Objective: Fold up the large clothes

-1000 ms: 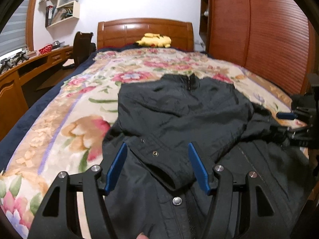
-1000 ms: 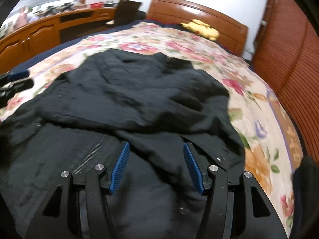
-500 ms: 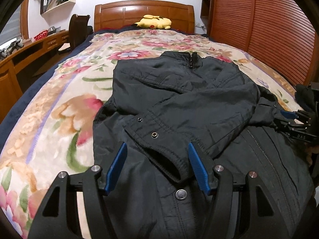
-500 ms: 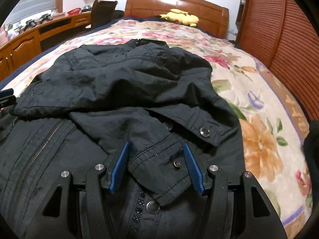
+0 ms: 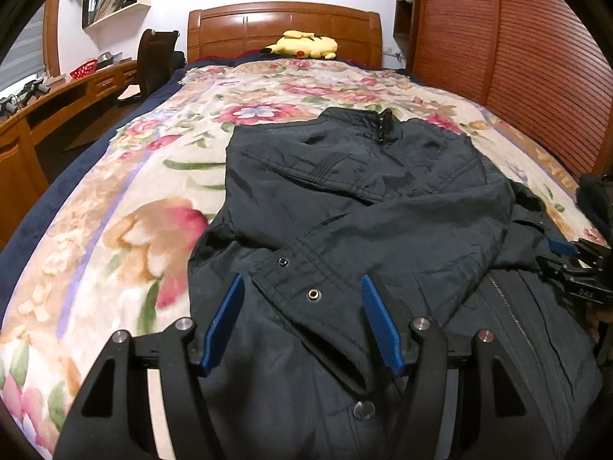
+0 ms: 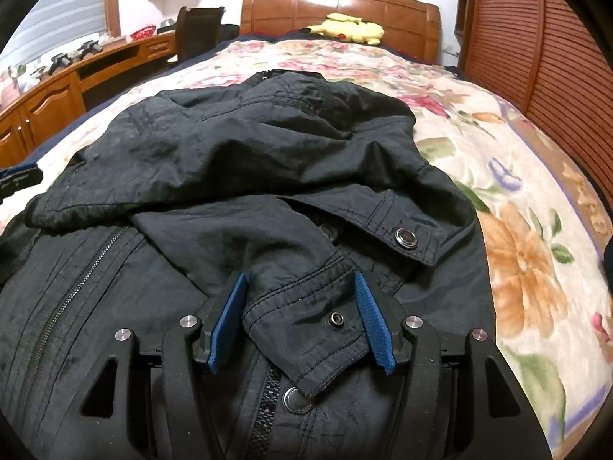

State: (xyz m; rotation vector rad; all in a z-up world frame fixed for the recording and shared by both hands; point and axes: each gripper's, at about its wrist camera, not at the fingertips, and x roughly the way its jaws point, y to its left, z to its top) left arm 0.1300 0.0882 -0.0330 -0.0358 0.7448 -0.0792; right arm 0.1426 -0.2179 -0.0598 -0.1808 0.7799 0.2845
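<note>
Jacket [image 5: 364,199] lies on the bed [image 5: 115,230] ahead of my jaws; left gripper [image 5: 302,306] stands wide over one sleeve cuff [image 5: 314,295], right gripper [image 6: 300,299] wide around the other cuff [image 6: 306,322], neither pinching.

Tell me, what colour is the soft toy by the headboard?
Yellow; the soft toy shows best in the left wrist view.

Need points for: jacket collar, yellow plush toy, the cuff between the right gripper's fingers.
jacket collar [image 5: 360,117], left wrist view, top edge left of the zipper.
yellow plush toy [image 6: 350,27], right wrist view, middle of body.
cuff [image 6: 306,322], right wrist view, flat fabric left of the snap.
</note>
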